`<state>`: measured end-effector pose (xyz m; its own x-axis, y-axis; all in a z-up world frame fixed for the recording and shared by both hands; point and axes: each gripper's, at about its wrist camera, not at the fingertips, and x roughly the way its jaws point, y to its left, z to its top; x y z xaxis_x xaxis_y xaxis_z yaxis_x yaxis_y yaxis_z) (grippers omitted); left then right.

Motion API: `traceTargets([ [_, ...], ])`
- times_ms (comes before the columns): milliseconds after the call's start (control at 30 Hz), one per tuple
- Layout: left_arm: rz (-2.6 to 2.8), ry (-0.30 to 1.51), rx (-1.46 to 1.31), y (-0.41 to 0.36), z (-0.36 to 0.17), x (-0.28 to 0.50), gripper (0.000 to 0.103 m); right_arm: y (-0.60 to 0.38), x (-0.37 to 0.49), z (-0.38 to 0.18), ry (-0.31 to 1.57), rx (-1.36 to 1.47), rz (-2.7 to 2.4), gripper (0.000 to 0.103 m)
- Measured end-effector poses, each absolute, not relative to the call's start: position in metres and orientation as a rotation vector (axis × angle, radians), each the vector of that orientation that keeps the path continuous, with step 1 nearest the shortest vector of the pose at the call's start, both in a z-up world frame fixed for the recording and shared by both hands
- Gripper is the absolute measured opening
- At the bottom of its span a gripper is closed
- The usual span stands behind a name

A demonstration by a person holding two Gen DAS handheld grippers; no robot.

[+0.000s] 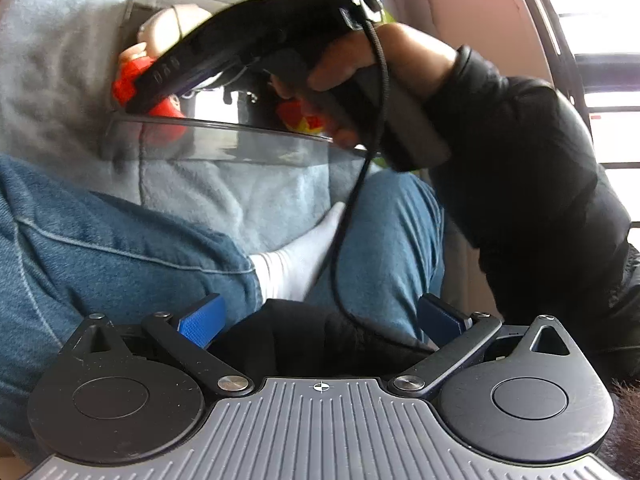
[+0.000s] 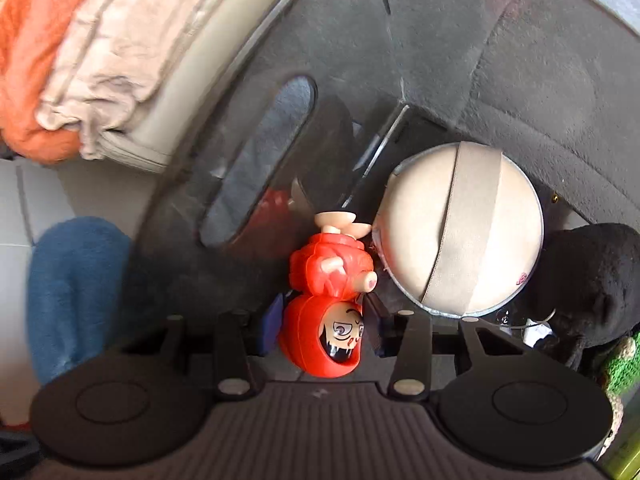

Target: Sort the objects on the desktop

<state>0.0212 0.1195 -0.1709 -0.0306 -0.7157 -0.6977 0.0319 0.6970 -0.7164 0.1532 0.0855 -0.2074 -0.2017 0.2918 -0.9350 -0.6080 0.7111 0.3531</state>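
Note:
My right gripper (image 2: 324, 324) is shut on a red hooded toy figure (image 2: 328, 280), its blue pads (image 2: 272, 328) pressing the head from both sides. The figure hangs upside down in the picture, feet pointing away from the camera. It hovers over a clear plastic box (image 2: 260, 168) on dark grey felt. In the left wrist view the red figure (image 1: 132, 80) shows behind the clear box's rim (image 1: 224, 136), under the right gripper's black body. My left gripper (image 1: 318, 318) stands open, low over a person's lap, with dark cloth behind its fingers (image 1: 198, 320).
A round beige cushion (image 2: 460, 232) lies right beside the figure, with a black plush (image 2: 592, 280) further right. Orange and beige towels (image 2: 80, 60) are piled at the upper left. A person's jeans (image 1: 100, 240), white sock (image 1: 296, 256) and black sleeve (image 1: 540, 180) fill the left wrist view.

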Motion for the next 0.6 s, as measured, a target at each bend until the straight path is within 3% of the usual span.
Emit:
traceTargets([
  [100,-0.674,1.493,-0.576,0.118,-0.170,0.021,0.103,0.084,0.152,-0.204,1.600,-0.373,0.852,0.050],
  [167,-0.659,1.490,-0.580,0.122,-0.171,0.021,0.103,0.078,0.158,-0.199,1.631,-0.320,0.773,0.069],
  [333,-0.670,1.486,-0.638,0.126,-0.176,0.026,0.103,-0.010,0.200,-0.158,1.535,0.306,0.447,0.088],
  [400,-0.728,1.488,-0.596,0.113,-0.173,0.027,0.103,-0.053,0.209,-0.162,1.525,0.593,0.243,0.090],
  [467,-0.776,1.489,-0.539,0.102,-0.169,0.026,0.103,-0.089,0.213,-0.177,1.538,0.845,0.092,0.084],
  [600,-0.782,1.487,-0.486,0.096,-0.166,0.020,0.103,-0.091,0.201,-0.211,1.580,0.910,-0.081,0.074],
])
